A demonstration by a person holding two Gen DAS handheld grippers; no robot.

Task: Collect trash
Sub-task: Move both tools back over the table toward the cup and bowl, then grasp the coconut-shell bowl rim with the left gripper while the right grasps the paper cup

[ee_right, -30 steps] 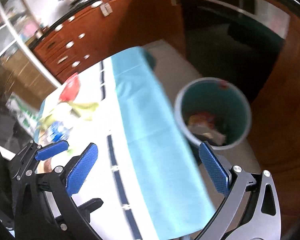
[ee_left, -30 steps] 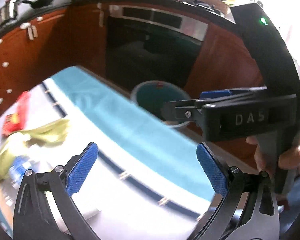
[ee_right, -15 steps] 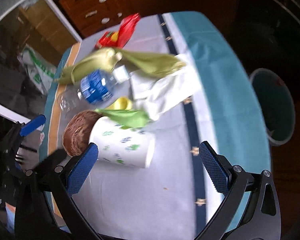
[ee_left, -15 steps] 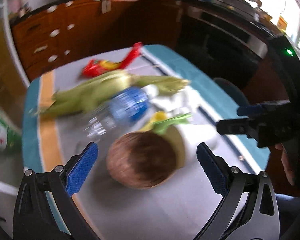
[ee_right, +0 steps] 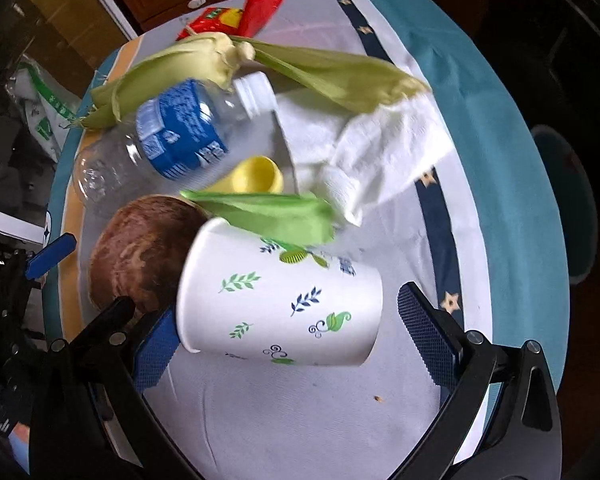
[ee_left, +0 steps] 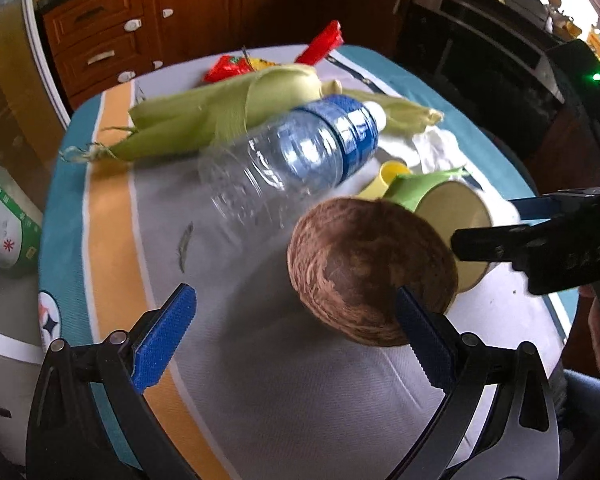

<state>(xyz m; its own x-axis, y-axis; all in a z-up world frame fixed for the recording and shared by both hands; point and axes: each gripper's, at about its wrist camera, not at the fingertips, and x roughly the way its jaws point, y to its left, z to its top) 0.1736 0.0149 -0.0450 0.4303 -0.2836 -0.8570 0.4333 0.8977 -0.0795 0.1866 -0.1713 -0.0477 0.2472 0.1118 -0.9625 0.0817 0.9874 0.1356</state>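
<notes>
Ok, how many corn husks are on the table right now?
2 big ones. One corn husk lies behind the water bottle, the other husk stretches right over the white napkin. A smaller green leaf rests by the paper cup; more could be hidden underneath.

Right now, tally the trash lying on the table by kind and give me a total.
Corn husks: 2
Plastic bottle: 1
Paper cup: 1
Coconut shell: 1
White tissue: 1
Red wrapper: 1
Yellow scoop: 1
Green leaf scrap: 1
Total: 9
</notes>
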